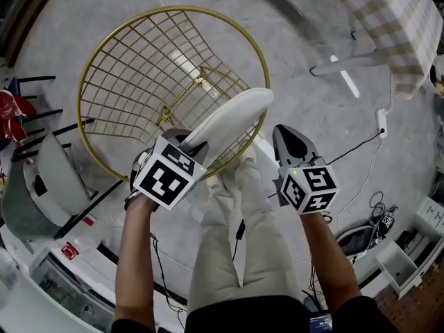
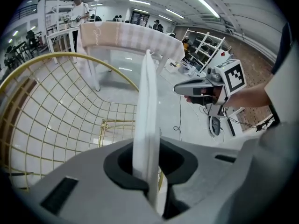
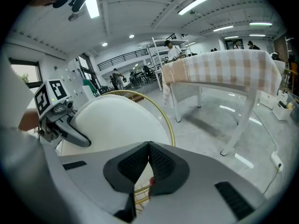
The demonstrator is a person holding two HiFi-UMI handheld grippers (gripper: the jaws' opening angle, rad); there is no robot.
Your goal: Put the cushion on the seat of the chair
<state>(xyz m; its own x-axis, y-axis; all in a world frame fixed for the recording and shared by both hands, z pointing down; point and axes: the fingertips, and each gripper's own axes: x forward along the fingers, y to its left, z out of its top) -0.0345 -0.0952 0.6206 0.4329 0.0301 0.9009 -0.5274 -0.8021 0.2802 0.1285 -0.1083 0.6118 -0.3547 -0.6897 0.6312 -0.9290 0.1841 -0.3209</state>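
As the person stands over the gold wire chair (image 1: 173, 9), the left gripper (image 1: 183, 141) pinches the near edge of the round white cushion (image 1: 232, 120), which is held on edge and tilted rather than flat; its long axis runs from the jaws up and away across the chair's near rim, so the mesh seat (image 1: 170, 82) lies beyond and to the left of it in the head view, lower than the cushion and not yet touched by it; the left gripper view shows the pads pressed on the cushion's thin edge, the disc rising straight ahead with the wire bowl open to its left; the right gripper (image 1: 290, 139), jaws pressed together on nothing, hovers just beside the cushion's right face but apart from it, so the left hand alone carries the load and is the nearer to the seat; judged from this, the coming move calls for tipping the disc over leftward and down into the bowl; the floor (image 1: 305, 40) is smooth grey and glossy, a table (image 1: 388, 19) under a checked cloth stands well apart at upper right, cables (image 1: 361, 151) trail past the person's feet, and shelving and other people fill the large lit hall behind
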